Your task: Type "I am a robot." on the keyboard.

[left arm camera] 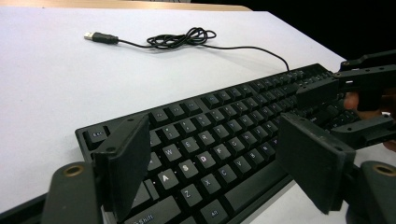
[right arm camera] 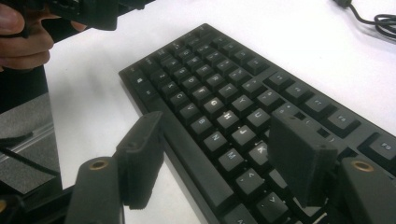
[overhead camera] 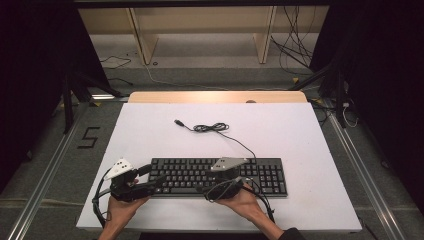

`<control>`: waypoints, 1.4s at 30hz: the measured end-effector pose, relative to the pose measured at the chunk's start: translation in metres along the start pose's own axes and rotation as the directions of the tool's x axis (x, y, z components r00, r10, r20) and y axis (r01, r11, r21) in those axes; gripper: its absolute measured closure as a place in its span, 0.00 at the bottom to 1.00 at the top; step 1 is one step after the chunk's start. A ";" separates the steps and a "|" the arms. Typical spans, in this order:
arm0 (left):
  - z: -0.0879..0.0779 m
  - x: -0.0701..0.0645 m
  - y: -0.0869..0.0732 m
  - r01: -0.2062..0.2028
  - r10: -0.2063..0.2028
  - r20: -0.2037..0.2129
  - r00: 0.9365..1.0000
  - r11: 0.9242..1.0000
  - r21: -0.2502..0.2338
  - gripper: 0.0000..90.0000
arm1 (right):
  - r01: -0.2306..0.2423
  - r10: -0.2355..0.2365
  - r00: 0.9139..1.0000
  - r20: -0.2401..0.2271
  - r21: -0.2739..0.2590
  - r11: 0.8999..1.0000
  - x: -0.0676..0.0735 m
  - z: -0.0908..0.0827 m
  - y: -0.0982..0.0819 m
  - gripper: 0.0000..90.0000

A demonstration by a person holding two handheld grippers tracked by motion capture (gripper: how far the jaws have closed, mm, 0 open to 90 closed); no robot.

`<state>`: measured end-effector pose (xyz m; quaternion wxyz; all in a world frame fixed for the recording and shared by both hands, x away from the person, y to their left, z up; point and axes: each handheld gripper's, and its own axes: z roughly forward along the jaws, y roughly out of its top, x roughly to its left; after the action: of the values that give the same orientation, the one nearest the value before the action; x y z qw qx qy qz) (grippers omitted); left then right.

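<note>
A black keyboard [overhead camera: 190,172] [left arm camera: 219,135] [right arm camera: 210,88] lies along the front of the white table top [overhead camera: 280,135]. Its cable runs back to a loose coil [overhead camera: 210,128] [left arm camera: 182,37] and a USB plug [overhead camera: 178,122] [left arm camera: 98,36]. My left gripper [overhead camera: 151,178] [left arm camera: 217,154] is open at the keyboard's left end, one jaw over the left-hand keys and the other by the front edge. My right gripper [overhead camera: 209,186] [right arm camera: 219,140] is open at the front middle, pointing left. One of its jaws hangs over the keys, the other over the table in front. Nothing is gripped.
A wooden strip [overhead camera: 215,97] borders the table's far edge, with a wooden frame [overhead camera: 145,40] and loose cables [overhead camera: 295,55] on the floor beyond. Metal rails [overhead camera: 45,175] run along both sides. White surface lies open behind and right of the keyboard.
</note>
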<state>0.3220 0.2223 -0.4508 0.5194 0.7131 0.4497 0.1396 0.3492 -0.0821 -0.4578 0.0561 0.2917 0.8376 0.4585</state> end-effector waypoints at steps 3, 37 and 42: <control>0.000 0.000 0.000 -0.001 0.001 0.000 1.000 1.000 0.000 0.29 | 0.010 -0.010 1.000 -0.002 0.001 1.000 0.003 0.001 0.000 0.41; -0.002 0.001 0.000 -0.007 0.007 -0.005 1.000 1.000 -0.011 0.29 | 0.058 -0.059 0.998 0.013 0.101 0.993 0.010 0.024 -0.005 1.00; -0.001 0.001 0.000 -0.007 0.007 -0.005 1.000 1.000 -0.011 0.29 | 0.063 -0.065 0.998 0.018 0.112 0.992 0.010 0.026 -0.006 1.00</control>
<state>0.3216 0.2238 -0.4501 0.5220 0.7113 0.4478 0.1455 0.3478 -0.0597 -0.4758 0.0637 0.2723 0.8702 0.4057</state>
